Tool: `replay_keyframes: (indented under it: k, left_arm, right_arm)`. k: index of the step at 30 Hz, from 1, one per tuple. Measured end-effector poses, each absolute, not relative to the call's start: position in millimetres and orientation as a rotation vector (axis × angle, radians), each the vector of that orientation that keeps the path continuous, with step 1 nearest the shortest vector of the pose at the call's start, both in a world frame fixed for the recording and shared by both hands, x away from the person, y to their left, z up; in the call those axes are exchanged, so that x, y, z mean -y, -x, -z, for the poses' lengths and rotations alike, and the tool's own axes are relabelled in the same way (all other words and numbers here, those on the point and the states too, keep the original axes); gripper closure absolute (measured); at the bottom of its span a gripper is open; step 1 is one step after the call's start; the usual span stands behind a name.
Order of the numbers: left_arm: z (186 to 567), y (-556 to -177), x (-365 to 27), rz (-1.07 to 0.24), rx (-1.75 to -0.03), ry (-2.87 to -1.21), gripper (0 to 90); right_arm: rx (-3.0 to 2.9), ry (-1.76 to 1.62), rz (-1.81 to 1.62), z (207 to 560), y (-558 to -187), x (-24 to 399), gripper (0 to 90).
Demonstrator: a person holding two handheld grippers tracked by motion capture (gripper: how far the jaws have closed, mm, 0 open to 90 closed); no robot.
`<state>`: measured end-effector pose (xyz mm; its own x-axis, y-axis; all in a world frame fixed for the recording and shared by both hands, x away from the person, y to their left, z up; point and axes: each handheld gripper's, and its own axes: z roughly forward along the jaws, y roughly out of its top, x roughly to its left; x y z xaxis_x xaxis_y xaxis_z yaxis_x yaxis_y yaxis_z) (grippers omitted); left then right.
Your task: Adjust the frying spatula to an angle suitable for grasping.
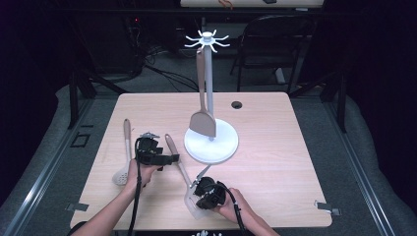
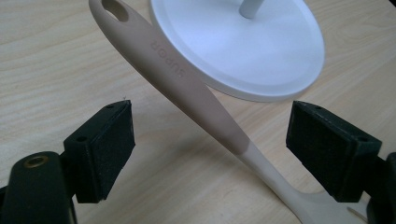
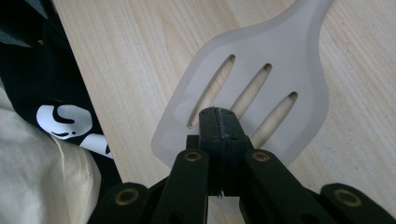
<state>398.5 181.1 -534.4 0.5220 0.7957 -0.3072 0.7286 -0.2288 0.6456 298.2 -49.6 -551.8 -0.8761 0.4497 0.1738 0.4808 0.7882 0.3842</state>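
Slotted turner flat on tabletop beside rack base: light, stiff, likely smooth. Left hand-held gripper straddles its handle, wide open; right hand-held gripper closed, empty, over the blade.

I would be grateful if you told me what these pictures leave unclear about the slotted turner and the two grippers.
- Slotted turner: in the right gripper view the shut right gripper covers its near edge, so pressing or pinching cannot be told.
- Its handle: in the left gripper view the blade is cut off by the bottom edge.
- Left gripper: in the high view its jaws are too small to judge.
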Motion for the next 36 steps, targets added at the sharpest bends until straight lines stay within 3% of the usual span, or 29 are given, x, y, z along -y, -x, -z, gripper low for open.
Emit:
replay_keyframes:
  k: [6, 15, 22, 31, 32, 33, 36]
  left_arm:
    - [539.6, -408.7, -181.1, -0.120, -1.242, -2.012, 27.8]
    - [546.7, -416.8, -171.2, -0.106, -1.243, -2.019, 31.5]
    - [553.7, -422.1, -165.8, -0.115, -1.259, -2.016, 44.1]
    - [556.3, -419.9, -169.9, -0.081, -1.266, -1.961, 48.8]
    - [556.3, -419.2, -170.7, -0.071, -1.274, -1.948, 49.5]
    - [555.7, -416.7, -172.3, -0.068, -1.287, -1.917, 51.2]
    - [553.0, -413.8, -173.2, -0.074, -1.288, -1.898, 52.9]
  right_arm:
    - [2.881, 0.762, 0.665, 552.8, -299.1, 49.0, 90.0]
    - [2.893, 0.746, 0.657, 552.7, -299.8, 48.6, 90.0]
    - [2.888, 0.752, 0.655, 552.6, -299.6, 47.5, 90.0]
    - [2.870, 0.745, 0.656, 552.8, -302.3, 50.2, 90.0]
    - [2.845, 0.753, 0.677, 553.8, -302.8, 50.8, 89.3]
    - [2.792, 0.760, 0.692, 553.7, -304.8, 52.1, 80.4]
    - [2.825, 0.718, 0.657, 551.6, -305.4, 51.9, 79.2]
